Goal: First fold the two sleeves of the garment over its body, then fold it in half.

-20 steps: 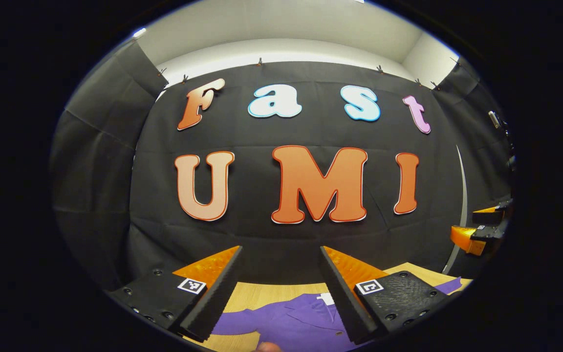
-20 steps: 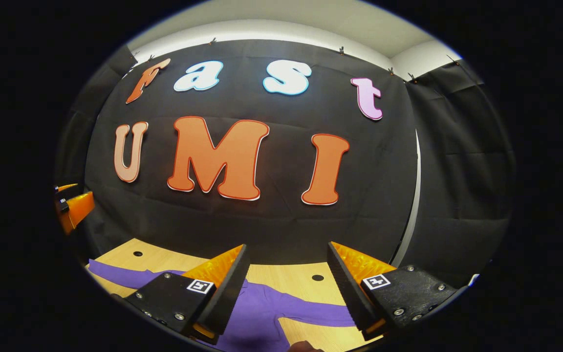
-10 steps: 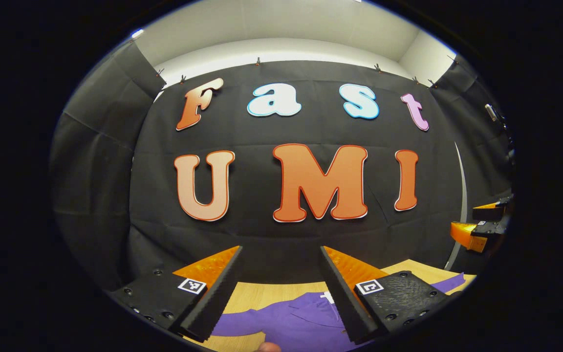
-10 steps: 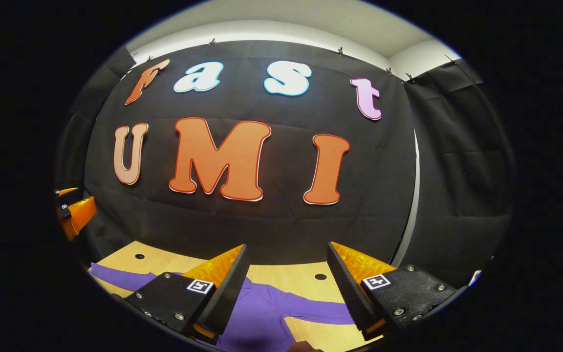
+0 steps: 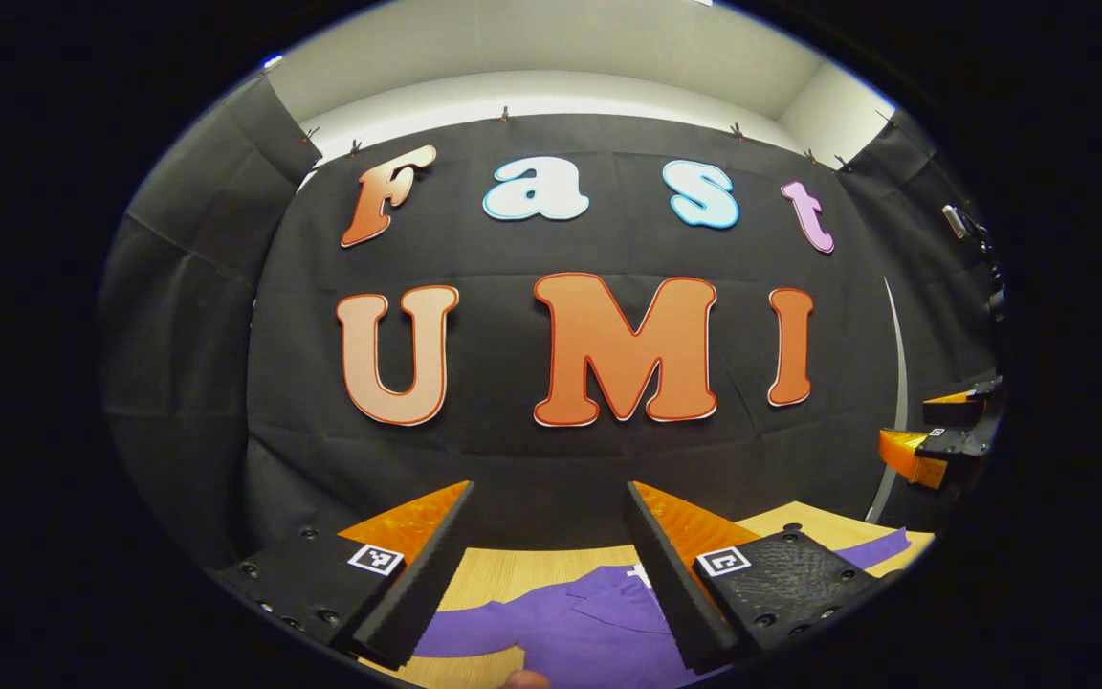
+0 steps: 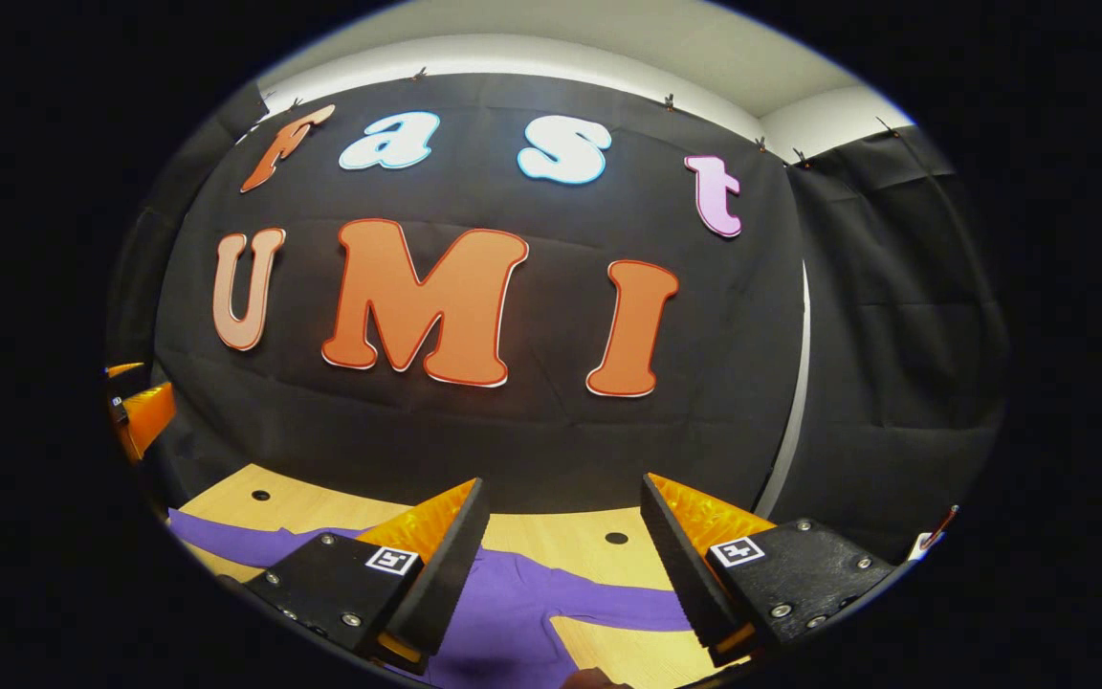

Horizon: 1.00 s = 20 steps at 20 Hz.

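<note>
left gripper (image 5: 549, 565) is up off the bench (image 5: 503, 574), its fingers (image 5: 417, 588) spread wide with nothing between them but air. below and beyond the gap lies the purple garment (image 5: 580, 627), flat on the pale wood – its collar with a small white tag sits close against the inner edge of the right-hand finger, and one sleeve (image 5: 465, 639) runs out under the left-hand finger. another strip of purple, the far sleeve end (image 5: 881, 547), peeks out past the right-hand finger near the bench edge. off to the far right of the fingers, the right gripper (image 5: 938, 440) hangs in the air, well apart from the cloth; whether it is spread cannot be judged from this side.

over to the right gripper view: right gripper (image 6: 562, 560) is also held above the bench (image 6: 570, 541), fingers (image 6: 441, 574) parted wide and gripping nothing. the garment (image 6: 513, 622) shows in the gap and under the left-hand finger, a sleeve (image 6: 608, 605) reaching across toward the right-hand finger – and a second sleeve (image 6: 226, 538) stretching away past the left-hand finger. both sleeves lie spread out from the body. two dark round holes (image 6: 616, 538) mark the bench beyond the cloth. at the far left edge the left gripper (image 6: 135, 416) shows as an edge only, clear of the garment.
</note>
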{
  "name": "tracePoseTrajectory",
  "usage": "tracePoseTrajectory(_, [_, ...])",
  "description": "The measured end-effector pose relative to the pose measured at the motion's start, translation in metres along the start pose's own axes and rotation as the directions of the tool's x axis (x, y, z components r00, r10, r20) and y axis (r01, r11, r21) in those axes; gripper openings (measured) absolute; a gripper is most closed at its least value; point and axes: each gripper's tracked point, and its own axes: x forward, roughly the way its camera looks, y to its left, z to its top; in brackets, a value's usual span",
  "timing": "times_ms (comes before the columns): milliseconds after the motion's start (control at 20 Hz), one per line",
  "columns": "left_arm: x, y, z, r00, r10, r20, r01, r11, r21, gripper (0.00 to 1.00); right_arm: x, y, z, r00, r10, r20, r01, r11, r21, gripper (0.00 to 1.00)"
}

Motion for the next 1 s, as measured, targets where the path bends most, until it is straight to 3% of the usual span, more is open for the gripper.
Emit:
tracePoseTrajectory(150, [0.003, 0.0, -0.001, 1.0, -0.003, 0.01, 0.003, 1.0, 0.017, 0.95, 0.003, -0.016, -0.007, 0.999, -0.033, -0.006, 0.032, 0.999, -0.032, 0.94])
tracePoseTrajectory(350, [0.005, -0.007, 0.0, 0.999, 0.046, 0.011, -0.046, 0.999, 0.022, 0.95, 0.017, -0.035, -0.027, 0.999, -0.018, -0.042, 0.016, 0.998, -0.055, 0.95])
tracePoseTrajectory(600, [0.009, -0.042, -0.001, 0.999, 0.048, -0.007, -0.048, 0.998, 0.039, 0.95, 0.04, -0.078, -0.063, 0.994, -0.048, -0.099, 0.043, 0.998, -0.046, 0.95])
tracePoseTrajectory(750, [0.012, -0.048, 0.005, 0.997, 0.073, 0.001, -0.073, 0.995, 0.067, 0.99, 0.051, -0.109, -0.093, 0.983, -0.082, -0.165, 0.08, 0.997, -0.021, 0.95])
tracePoseTrajectory(1000, [0.013, -0.056, 0.002, 0.994, 0.107, -0.024, -0.104, 0.991, 0.09, 0.96, 0.071, -0.163, -0.143, 0.952, -0.14, -0.271, 0.143, 0.99, -0.009, 0.95])
